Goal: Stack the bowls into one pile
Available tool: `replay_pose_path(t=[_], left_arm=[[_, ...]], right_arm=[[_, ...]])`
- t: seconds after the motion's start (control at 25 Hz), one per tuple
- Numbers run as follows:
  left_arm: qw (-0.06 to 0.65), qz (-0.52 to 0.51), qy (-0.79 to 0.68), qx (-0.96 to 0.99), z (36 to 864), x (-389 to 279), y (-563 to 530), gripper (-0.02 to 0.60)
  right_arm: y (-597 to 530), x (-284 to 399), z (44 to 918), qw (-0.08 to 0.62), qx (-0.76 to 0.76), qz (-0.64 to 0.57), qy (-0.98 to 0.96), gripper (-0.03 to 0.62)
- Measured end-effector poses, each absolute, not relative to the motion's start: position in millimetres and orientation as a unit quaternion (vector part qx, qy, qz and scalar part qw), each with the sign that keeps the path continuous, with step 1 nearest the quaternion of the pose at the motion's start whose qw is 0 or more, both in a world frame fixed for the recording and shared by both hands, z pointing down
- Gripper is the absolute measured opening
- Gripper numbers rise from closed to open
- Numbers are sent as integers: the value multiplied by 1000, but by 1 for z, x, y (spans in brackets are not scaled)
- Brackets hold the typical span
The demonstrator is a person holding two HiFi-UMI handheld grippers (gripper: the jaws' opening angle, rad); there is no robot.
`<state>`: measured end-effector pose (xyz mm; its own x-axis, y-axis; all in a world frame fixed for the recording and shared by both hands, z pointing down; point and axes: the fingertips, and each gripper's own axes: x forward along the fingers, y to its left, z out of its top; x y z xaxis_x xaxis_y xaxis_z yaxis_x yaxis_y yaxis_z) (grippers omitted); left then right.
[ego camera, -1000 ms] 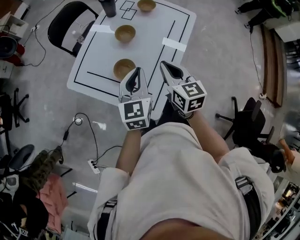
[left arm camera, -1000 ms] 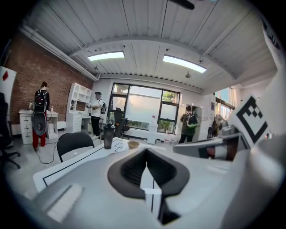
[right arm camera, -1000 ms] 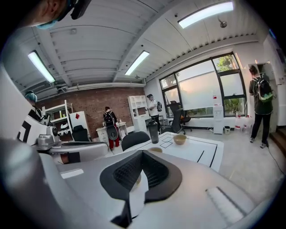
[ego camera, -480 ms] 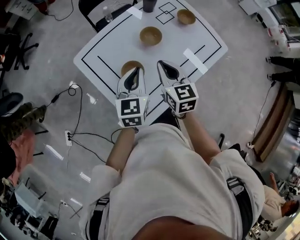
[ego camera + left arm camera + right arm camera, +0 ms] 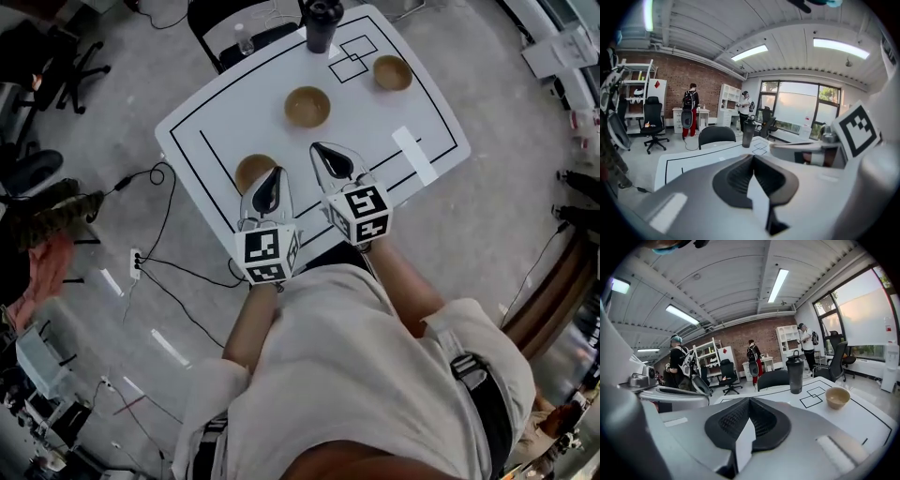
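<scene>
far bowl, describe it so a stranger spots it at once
On the white table, a dark bottle stands at the far end beside two overlapping drawn squares. The far bowl sits right of those squares; the other two bowls lie nearer the person.

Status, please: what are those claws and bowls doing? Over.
Left gripper, right gripper shut, empty, at near edge of table. Three bowls apart, unstacked: near bowl, middle bowl, far bowl. Bottle stands at far edge.

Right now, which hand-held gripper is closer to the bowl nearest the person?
Left. The left hand-held gripper hangs at the right edge of that bowl; the right hand-held gripper is farther right, clear of it.
</scene>
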<state>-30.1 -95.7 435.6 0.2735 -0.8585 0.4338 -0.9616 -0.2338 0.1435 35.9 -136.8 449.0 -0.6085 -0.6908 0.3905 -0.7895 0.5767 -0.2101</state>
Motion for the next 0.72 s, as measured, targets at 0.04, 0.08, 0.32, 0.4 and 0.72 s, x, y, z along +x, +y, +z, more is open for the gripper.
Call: replay_pose_path(t=[0.04, 0.08, 0.32, 0.4, 0.72], left_arm=[[191, 131, -590, 774, 437, -25, -100, 2], [189, 131, -589, 775, 441, -17, -105, 2], [212, 144, -567, 783, 474, 28, -125, 2], [212, 148, -562, 786, 475, 37, -134, 2], [240, 171, -534, 792, 502, 79, -170, 2]], right_arm=[[-144, 41, 454, 130, 420, 190, -878, 0], [-151, 50, 461, 127, 421, 197, -876, 0], [-181, 129, 499, 134, 475, 232, -839, 0], [-189, 149, 504, 153, 491, 215, -830, 0], [-240, 225, 537, 320, 508, 102, -793, 0]])
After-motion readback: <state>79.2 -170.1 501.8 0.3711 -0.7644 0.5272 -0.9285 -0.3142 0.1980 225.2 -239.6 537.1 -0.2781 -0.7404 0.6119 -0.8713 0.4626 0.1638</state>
